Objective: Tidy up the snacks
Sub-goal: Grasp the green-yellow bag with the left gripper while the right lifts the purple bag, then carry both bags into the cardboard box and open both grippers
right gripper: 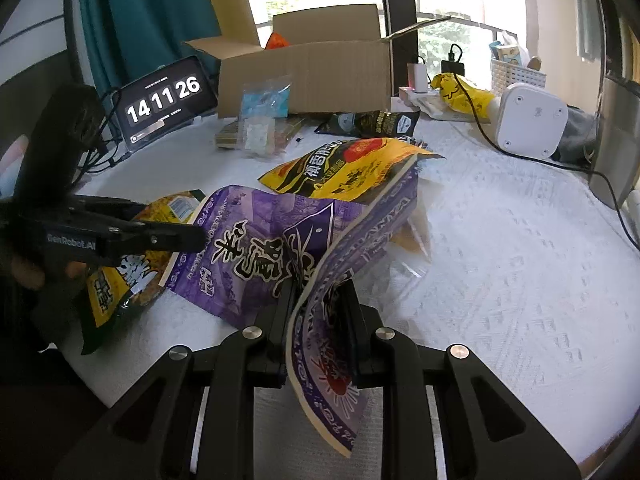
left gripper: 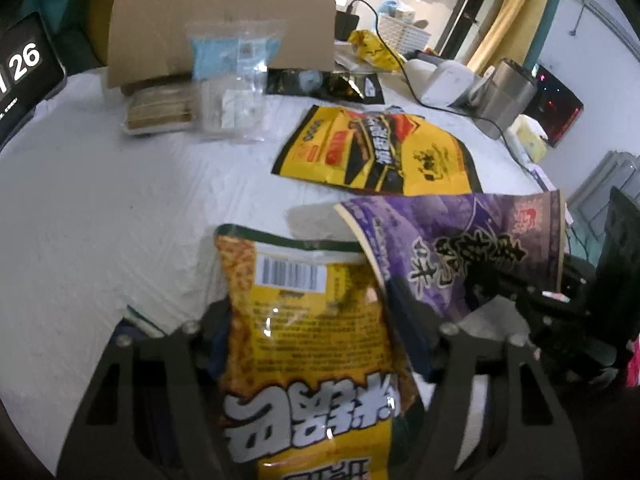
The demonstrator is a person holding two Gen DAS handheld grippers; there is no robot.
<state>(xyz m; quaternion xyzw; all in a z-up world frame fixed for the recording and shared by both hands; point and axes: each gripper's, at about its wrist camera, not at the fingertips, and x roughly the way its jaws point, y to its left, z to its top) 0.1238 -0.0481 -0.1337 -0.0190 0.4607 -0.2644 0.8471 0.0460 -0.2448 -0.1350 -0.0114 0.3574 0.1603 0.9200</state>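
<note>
My left gripper (left gripper: 308,320) is shut on a yellow noodle-snack bag (left gripper: 312,320) and holds it just above the white tablecloth; it also shows at the left of the right wrist view (right gripper: 120,280). My right gripper (right gripper: 318,300) is shut on a purple snack bag (right gripper: 260,248), which bends over beside the yellow bag; the purple bag shows in the left wrist view (left gripper: 460,240). A yellow-and-black snack bag (left gripper: 376,148) lies flat farther back (right gripper: 352,172). An open cardboard box (left gripper: 224,28) stands at the back (right gripper: 308,76).
Clear packets (left gripper: 236,76), a brown packet (left gripper: 160,112) and a black bag (left gripper: 324,84) lie before the box. A clock tablet (right gripper: 164,100) stands at left. A white device (right gripper: 532,120), cables, a metal cup (left gripper: 504,96) and a basket (right gripper: 516,76) sit at right.
</note>
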